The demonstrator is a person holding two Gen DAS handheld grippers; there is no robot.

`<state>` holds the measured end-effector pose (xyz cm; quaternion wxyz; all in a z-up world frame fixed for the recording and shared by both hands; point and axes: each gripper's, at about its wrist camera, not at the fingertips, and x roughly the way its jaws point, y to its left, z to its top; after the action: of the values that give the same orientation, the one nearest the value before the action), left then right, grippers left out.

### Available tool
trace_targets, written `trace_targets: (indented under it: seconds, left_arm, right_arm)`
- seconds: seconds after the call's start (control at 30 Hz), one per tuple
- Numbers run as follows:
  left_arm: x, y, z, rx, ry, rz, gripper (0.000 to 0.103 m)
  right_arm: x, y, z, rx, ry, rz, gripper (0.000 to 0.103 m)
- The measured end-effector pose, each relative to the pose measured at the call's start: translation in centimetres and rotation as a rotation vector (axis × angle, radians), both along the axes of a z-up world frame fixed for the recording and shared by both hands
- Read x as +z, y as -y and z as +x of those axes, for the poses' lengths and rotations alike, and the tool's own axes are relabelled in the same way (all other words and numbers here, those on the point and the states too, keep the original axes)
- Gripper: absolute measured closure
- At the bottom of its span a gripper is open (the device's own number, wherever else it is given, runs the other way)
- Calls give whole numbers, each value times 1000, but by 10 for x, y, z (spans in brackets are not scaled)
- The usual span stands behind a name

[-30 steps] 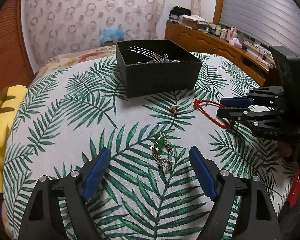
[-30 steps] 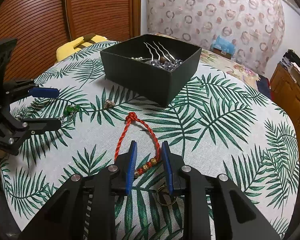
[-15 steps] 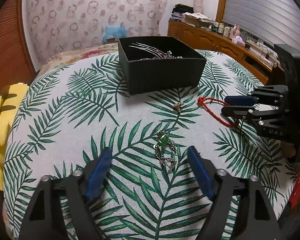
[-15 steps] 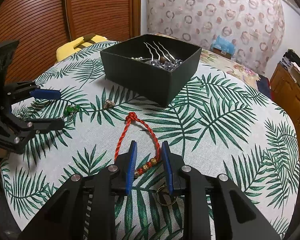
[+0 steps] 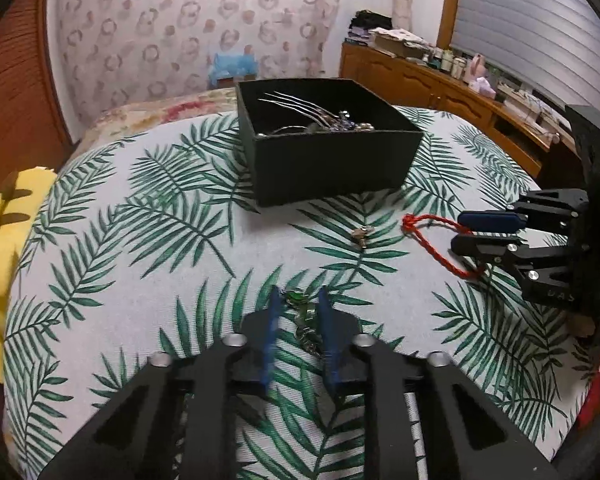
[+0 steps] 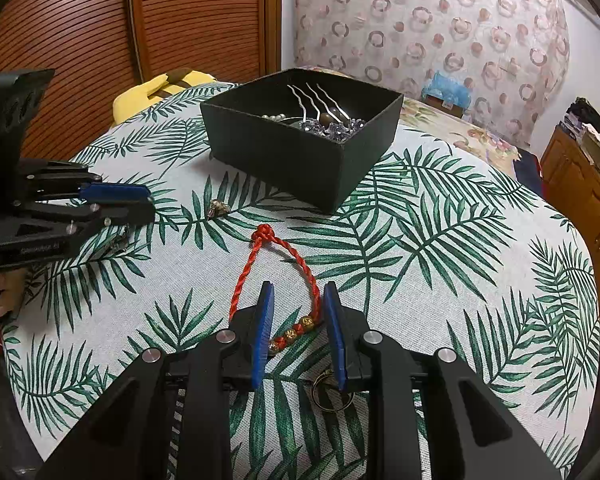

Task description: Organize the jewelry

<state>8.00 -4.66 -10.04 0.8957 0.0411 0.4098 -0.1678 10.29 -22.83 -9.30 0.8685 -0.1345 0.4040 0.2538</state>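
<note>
Starting at the left, there's a yellow cushion (image 5: 4, 248) poking out past the table edge, cut off by the frame so I can't say what it really is. The table (image 5: 140, 240) has a palm leaf cloth. The left gripper (image 5: 298, 306) has just been closing its jaws around the green pendant (image 5: 298, 298) and its chain; they now sit narrow with the pendant between the blue pads, but the picture is blurred there and the chain is mostly hidden behind the fingers, so whether the pads truly pinch it is hard to make out. A bit farther off lies a small charm (image 5: 360, 236), too tiny to identify. At the far middle is the black box (image 5: 332, 172) with hairpins (image 6: 316, 100) and beads inside, its bottom hidden by the walls. To the right, the right gripper (image 6: 298, 308) stands partly open over the red cord bracelet (image 6: 252, 264), with the gold beads lying between its pads and not squeezed. A ring (image 6: 328, 390) is half hidden under that gripper. In the right wrist view a bit of a hand (image 6: 6, 292) shows at the left edge.
</note>
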Motion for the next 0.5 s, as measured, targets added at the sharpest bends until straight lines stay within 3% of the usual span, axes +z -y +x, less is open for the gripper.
trace_targets:
  seconds: [0.2,0.5]
  left_arm:
    - [7,-4,-1,3,0,-14,96]
    - [47,-9,-18,-4,65,-24,96]
  right_arm:
    - [0,0,0,0,-1,1,75]
    - [0,0,0,0,0,-1,75]
